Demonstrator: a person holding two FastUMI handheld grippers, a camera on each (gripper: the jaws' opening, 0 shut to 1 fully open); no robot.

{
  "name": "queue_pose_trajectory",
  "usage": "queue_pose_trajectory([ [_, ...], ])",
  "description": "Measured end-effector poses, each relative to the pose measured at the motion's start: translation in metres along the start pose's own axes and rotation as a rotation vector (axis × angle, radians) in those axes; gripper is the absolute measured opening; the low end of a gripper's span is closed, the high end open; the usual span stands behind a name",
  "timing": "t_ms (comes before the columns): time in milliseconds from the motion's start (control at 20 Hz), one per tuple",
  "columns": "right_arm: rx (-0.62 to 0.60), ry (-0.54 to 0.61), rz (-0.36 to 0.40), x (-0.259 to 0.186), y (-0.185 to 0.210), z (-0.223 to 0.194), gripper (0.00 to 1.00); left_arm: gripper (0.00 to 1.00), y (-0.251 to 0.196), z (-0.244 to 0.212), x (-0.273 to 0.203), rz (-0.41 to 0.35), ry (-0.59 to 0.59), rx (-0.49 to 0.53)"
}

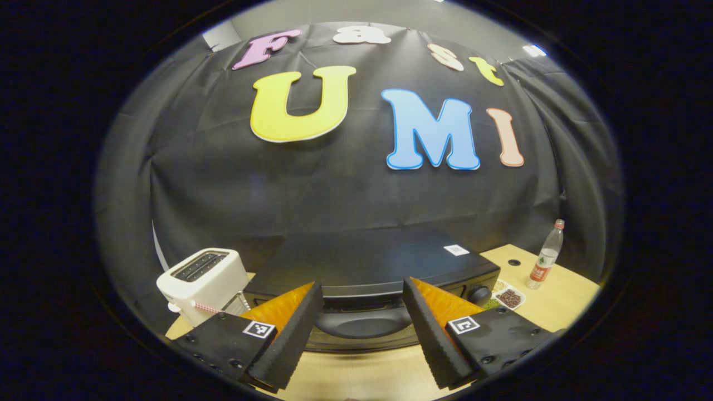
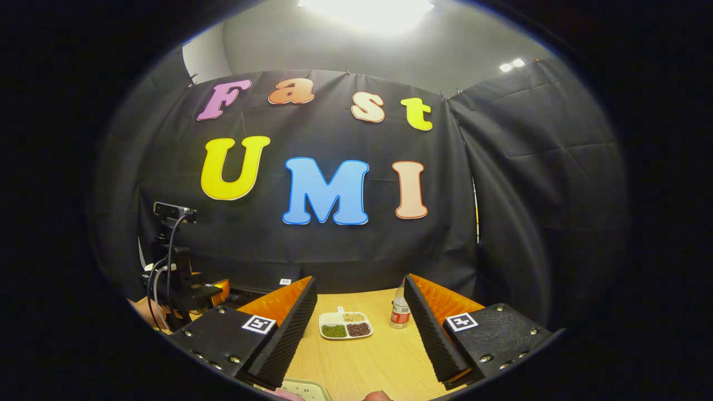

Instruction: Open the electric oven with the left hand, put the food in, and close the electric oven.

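Black cloth backs the wooden table (image 1: 562, 295). Left gripper view: the left tongs (image 1: 362, 334), spread apart and empty, face the closed electric oven (image 1: 379, 267), a white toaster (image 1: 203, 281) at its left. Right gripper view: the right tongs (image 2: 361, 328), apart, frame a divided snack tray (image 2: 345, 324) and water bottle (image 2: 399, 313).

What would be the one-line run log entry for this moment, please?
phase: approach | left tool: open, before handle of closed black electric oven | right tool: open, above wooden table | food: not in
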State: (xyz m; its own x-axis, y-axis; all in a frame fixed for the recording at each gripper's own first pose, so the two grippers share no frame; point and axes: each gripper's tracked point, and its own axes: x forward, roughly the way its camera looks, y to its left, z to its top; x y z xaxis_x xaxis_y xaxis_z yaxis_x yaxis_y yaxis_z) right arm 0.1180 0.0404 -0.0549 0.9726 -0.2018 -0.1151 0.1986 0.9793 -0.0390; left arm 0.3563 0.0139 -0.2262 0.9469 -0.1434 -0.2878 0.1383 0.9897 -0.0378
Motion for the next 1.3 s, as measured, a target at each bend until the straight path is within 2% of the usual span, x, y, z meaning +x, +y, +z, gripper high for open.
queue_pose_trajectory([
  [100,0.001,0.002,-0.011,0.001,-0.001,0.0,0.95,1.0,0.0,-0.013,0.005,-0.001,0.021,-0.012],
  [150,0.001,0.006,-0.013,0.001,0.0,-0.002,0.95,0.97,0.0,-0.018,0.007,0.003,0.03,-0.019],
  [200,0.0,0.01,-0.013,0.001,0.0,-0.003,0.95,1.0,0.001,-0.013,0.009,0.004,0.004,-0.011],
  [300,0.0,0.022,-0.011,0.002,0.001,-0.006,0.95,1.0,-0.001,-0.016,0.012,0.007,0.017,0.002],
  [350,0.001,0.025,-0.007,0.0,0.002,-0.008,0.95,0.91,0.0,-0.014,0.013,0.009,0.001,0.006],
  [450,-0.003,0.021,-0.002,0.0,0.003,-0.006,0.95,1.0,-0.001,-0.016,0.013,0.016,0.003,0.005],
  [550,-0.01,0.008,0.002,-0.003,0.004,-0.002,0.95,0.96,-0.001,-0.018,0.011,0.021,0.005,0.002],
  [600,-0.016,0.001,0.004,-0.005,0.003,0.0,0.95,1.0,-0.001,-0.018,0.008,0.023,0.007,0.003],
  [650,-0.02,-0.002,0.005,-0.005,0.001,0.001,0.95,0.97,-0.002,-0.018,0.005,0.025,0.009,0.003],
  [700,-0.02,-0.005,0.008,-0.007,0.0,0.002,0.95,1.0,-0.003,-0.022,-0.001,0.027,0.01,0.002],
  [800,-0.016,-0.006,0.013,-0.011,-0.003,0.003,0.95,0.97,-0.004,-0.026,-0.011,0.031,0.011,0.002],
  [950,-0.008,-0.004,0.025,-0.014,-0.007,0.003,0.95,1.0,-0.007,-0.037,-0.029,0.038,0.012,0.005],
  [1200,-0.004,-0.005,0.058,-0.02,-0.011,0.006,0.95,0.97,-0.013,-0.059,-0.054,0.048,0.045,0.001],
  [1250,-0.005,-0.006,0.066,-0.021,-0.012,0.006,0.95,1.0,-0.013,-0.065,-0.059,0.049,0.055,-0.004],
  [1300,-0.007,-0.006,0.073,-0.021,-0.012,0.006,0.95,0.97,-0.014,-0.07,-0.063,0.051,0.064,-0.006],
])
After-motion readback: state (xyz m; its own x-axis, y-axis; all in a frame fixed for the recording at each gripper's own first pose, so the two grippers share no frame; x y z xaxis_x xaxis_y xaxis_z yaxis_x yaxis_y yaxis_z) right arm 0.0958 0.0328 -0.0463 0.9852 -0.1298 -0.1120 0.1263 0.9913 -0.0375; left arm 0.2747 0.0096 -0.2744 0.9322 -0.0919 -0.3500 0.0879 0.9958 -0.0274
